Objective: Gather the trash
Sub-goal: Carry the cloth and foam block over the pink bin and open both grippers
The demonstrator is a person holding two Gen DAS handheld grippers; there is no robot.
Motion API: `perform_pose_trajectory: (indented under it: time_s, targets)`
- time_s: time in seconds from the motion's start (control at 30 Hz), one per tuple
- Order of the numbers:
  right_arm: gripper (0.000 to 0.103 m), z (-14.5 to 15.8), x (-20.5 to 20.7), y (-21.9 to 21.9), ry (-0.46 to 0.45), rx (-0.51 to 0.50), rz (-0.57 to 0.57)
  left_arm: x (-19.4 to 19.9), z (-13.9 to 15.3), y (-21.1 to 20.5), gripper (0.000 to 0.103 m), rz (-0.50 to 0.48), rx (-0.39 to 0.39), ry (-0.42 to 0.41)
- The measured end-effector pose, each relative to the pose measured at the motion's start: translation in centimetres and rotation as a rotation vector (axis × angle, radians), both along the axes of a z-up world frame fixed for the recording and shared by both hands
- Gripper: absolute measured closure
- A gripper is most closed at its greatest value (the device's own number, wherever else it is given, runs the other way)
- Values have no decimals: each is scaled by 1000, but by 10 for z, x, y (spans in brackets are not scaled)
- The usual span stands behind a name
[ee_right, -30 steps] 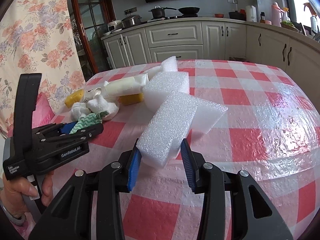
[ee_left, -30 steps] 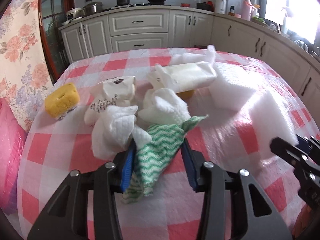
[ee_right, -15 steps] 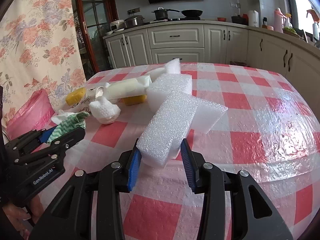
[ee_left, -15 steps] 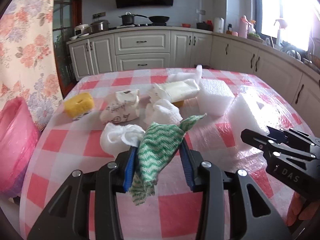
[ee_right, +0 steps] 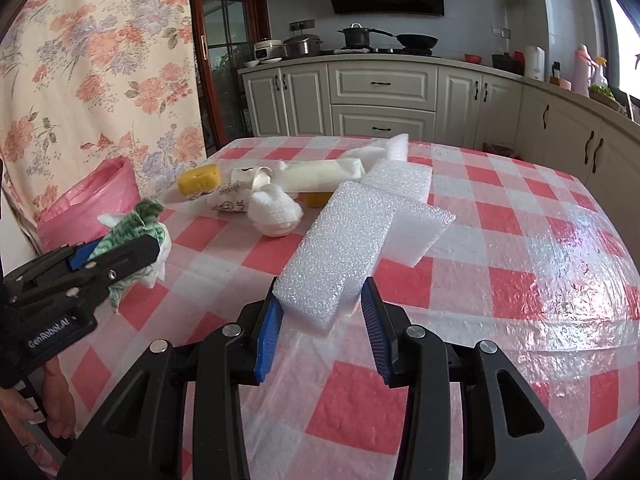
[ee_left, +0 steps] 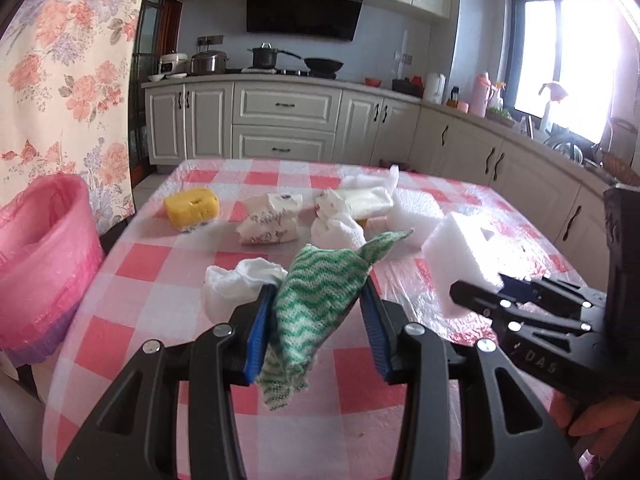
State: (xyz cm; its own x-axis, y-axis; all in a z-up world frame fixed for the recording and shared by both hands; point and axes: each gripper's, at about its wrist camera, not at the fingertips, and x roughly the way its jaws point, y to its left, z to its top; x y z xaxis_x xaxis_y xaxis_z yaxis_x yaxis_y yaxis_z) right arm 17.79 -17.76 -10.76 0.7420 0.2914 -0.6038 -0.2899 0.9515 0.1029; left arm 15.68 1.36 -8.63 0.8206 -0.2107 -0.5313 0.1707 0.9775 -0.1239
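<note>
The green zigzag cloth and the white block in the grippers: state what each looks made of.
Green zigzag cloth: apparently a thin nonwoven wipe, matte; it droops and creases limply in the left gripper. White block: likely expanded polyethylene packing foam; its surface is pebbly with a slight sparkle, and it keeps crisp edges in the right gripper.
</note>
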Motion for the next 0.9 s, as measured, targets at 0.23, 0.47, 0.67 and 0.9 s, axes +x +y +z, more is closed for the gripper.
perform_pose_trajectory:
  time_s: [0.23,0.47,0.67,0.9]
  targets:
    - [64,7,-13,18,-24,-18,31,-13,4,8,60,-9,0,-17]
    - [64,8,-14,19,-24,-17,23,-15,-11,12,50,-9,15,27]
    - [64,5,-13,15,-16,-11,14,-20,-31,-5,50,-56,57,71]
    - [64,3,-18,9,-18,-7,9,-9,-53,-7,51,-34,79,129]
